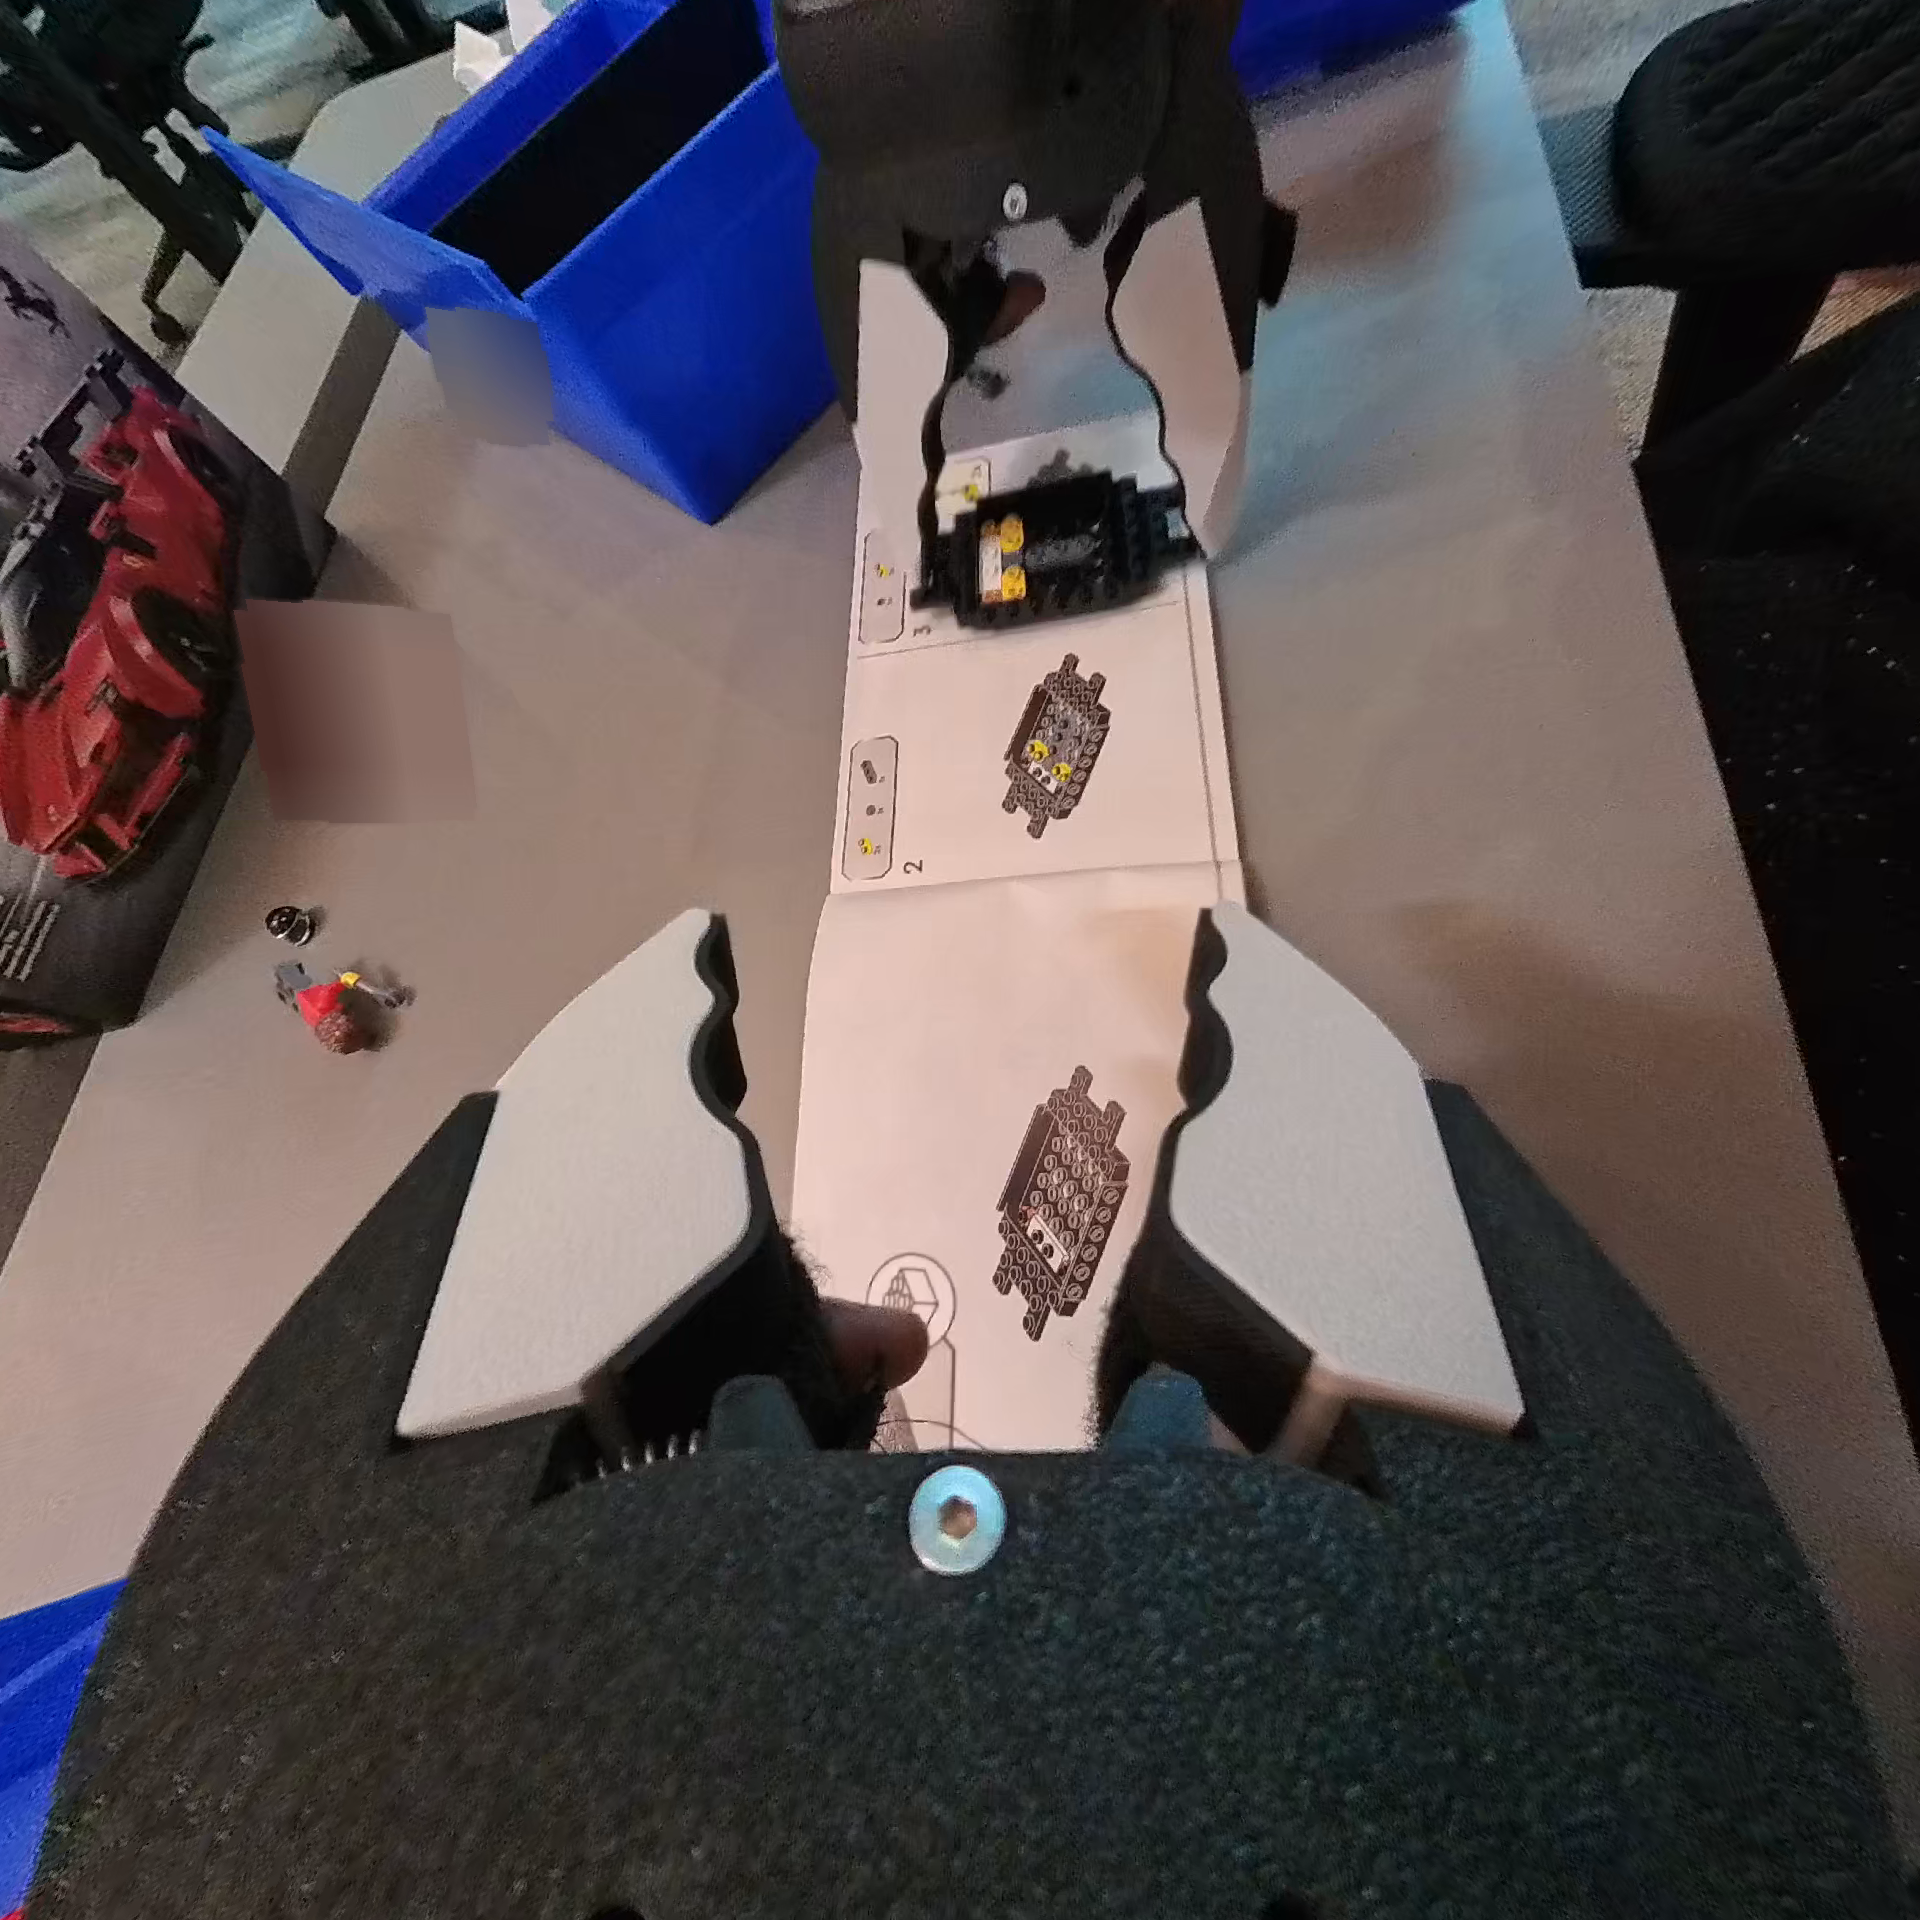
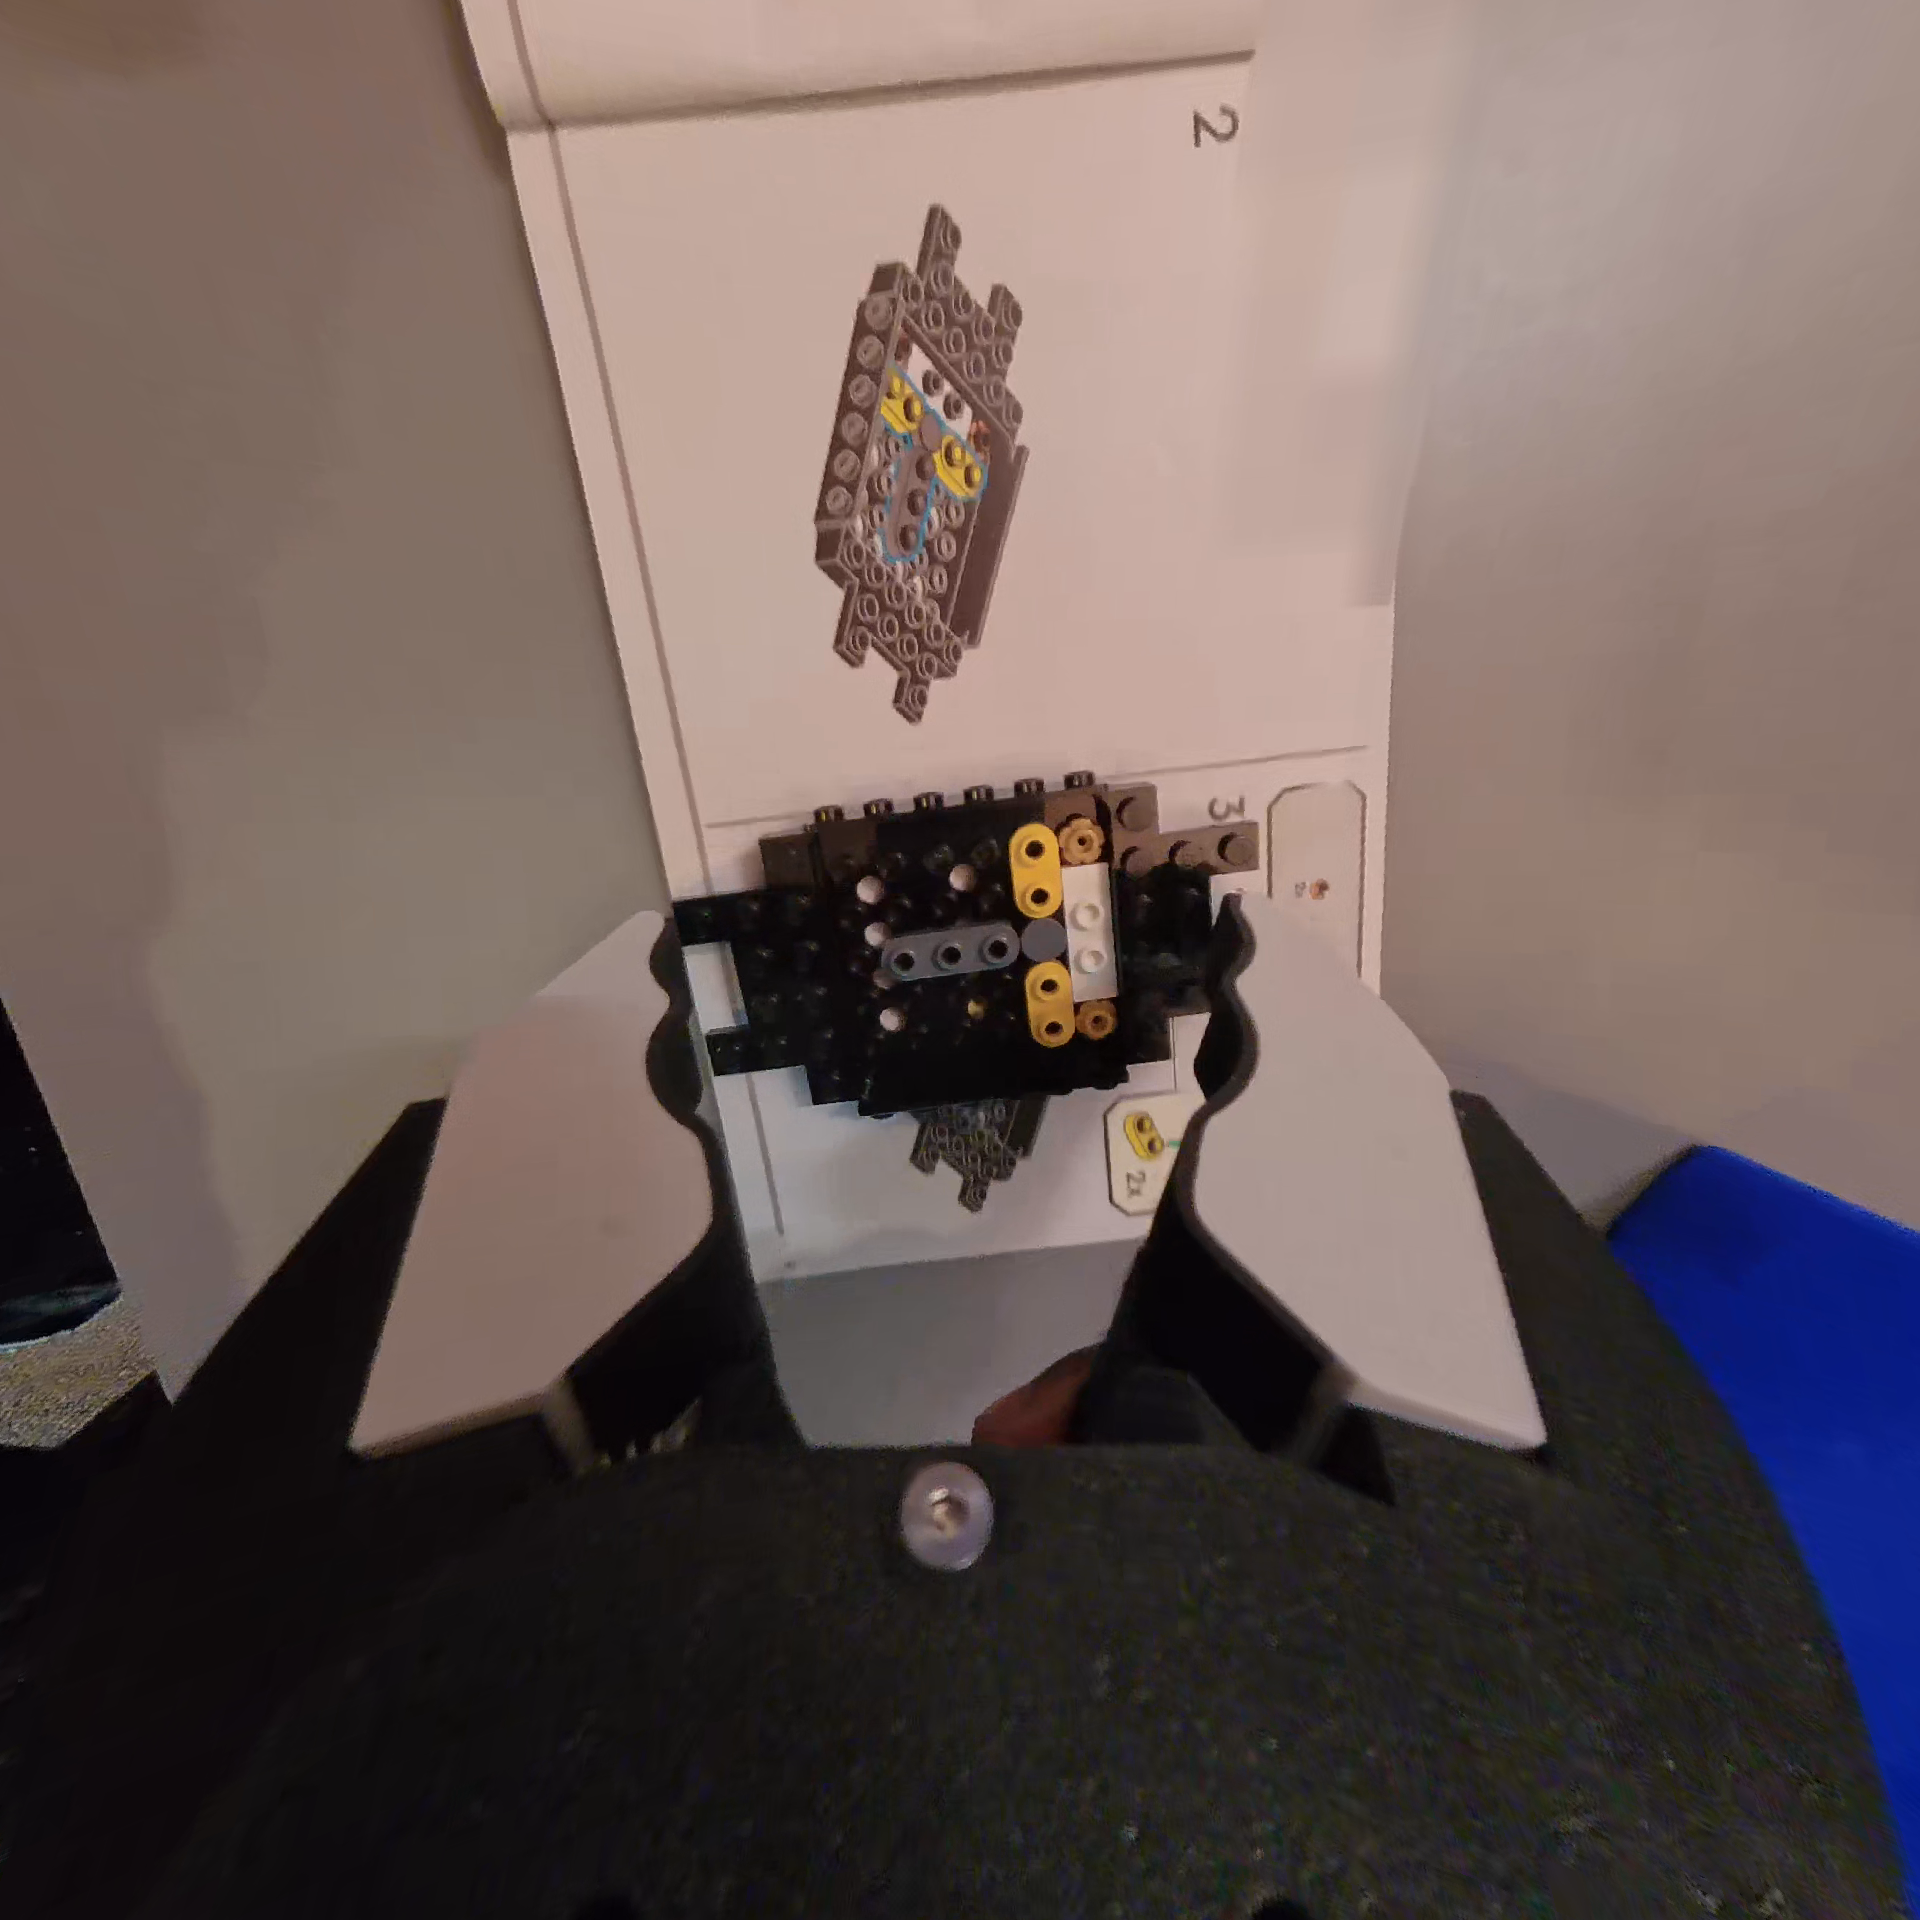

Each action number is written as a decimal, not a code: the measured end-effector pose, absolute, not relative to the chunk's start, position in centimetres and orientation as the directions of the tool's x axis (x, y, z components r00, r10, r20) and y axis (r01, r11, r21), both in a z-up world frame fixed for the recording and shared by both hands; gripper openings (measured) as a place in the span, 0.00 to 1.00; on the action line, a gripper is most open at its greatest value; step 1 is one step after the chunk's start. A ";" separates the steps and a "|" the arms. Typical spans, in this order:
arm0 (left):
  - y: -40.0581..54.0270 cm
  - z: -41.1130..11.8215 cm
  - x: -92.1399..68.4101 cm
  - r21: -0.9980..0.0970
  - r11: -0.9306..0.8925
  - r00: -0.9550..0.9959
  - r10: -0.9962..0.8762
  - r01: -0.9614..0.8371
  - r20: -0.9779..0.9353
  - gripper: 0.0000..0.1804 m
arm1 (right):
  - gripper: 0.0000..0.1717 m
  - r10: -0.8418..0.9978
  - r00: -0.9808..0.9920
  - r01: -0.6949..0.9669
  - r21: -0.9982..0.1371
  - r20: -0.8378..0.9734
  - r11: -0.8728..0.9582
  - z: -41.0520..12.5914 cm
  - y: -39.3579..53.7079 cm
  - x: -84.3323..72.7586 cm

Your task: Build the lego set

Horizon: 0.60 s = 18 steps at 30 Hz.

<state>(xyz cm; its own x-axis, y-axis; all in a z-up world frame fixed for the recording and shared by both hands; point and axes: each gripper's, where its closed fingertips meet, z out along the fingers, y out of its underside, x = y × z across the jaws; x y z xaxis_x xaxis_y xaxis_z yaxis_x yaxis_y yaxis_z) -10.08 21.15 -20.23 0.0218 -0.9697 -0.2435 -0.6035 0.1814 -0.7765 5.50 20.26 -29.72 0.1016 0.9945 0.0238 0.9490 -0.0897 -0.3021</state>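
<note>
Left wrist view: the left tongs (image 1: 961, 925), grey-faced with black wavy pads, stand wide apart with nothing between them, hovering over the near end of a long white folded instruction sheet (image 1: 935, 1039) printed with brick diagrams, which lies lengthwise on the pale grey counter (image 1: 623, 644). At the far end of the sheet sits a black toy-brick chassis (image 1: 1049, 556) fitted with yellow, white and grey pieces. The right tongs (image 1: 1049, 416) reach down over it from the far side, also spread wide, their fingers flanking the chassis. To the far left stands an open blue plastic bin (image 1: 644, 312); at the left edge lies a printed carton showing a red car (image 1: 104, 665), and near it a small toy figure with a red torso (image 1: 338, 1003) and a small dark round piece (image 1: 289, 921) rest on the counter. Right wrist view: the right tongs (image 2: 951, 914) are wide, and the black chassis (image 2: 935, 956) lies on the sheet (image 2: 1143, 520) between the two fingertips; whether either pad touches it cannot be told.
</note>
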 end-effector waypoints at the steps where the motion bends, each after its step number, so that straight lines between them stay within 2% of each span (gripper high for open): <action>1: 21.2 -20.3 -10.2 -0.771 0.181 0.023 -0.969 -0.610 -0.246 0.46 | 0.55 0.995 0.100 0.950 -0.299 0.029 -0.087 -29.6 20.3 5.8; 12: 21.5 -20.9 -10.6 -0.759 0.164 0.030 -0.972 -0.631 -0.235 0.43 | 0.55 0.992 0.124 0.937 -0.332 0.017 -0.111 -26.2 17.2 8.9; 18: 21.1 -20.3 -9.5 -0.778 0.163 0.017 -0.976 -0.607 -0.218 0.41 | 0.55 1.000 0.015 0.933 -0.360 -0.006 -0.016 -26.9 15.8 7.5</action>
<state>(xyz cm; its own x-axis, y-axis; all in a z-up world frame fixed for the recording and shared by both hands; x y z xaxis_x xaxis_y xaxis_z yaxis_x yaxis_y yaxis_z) -9.47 21.06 -20.30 0.0173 -0.9757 -0.2184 -0.6071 0.1633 -0.7776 7.50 15.81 -26.93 0.0152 0.9999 -0.0062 0.9329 -0.0164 -0.3598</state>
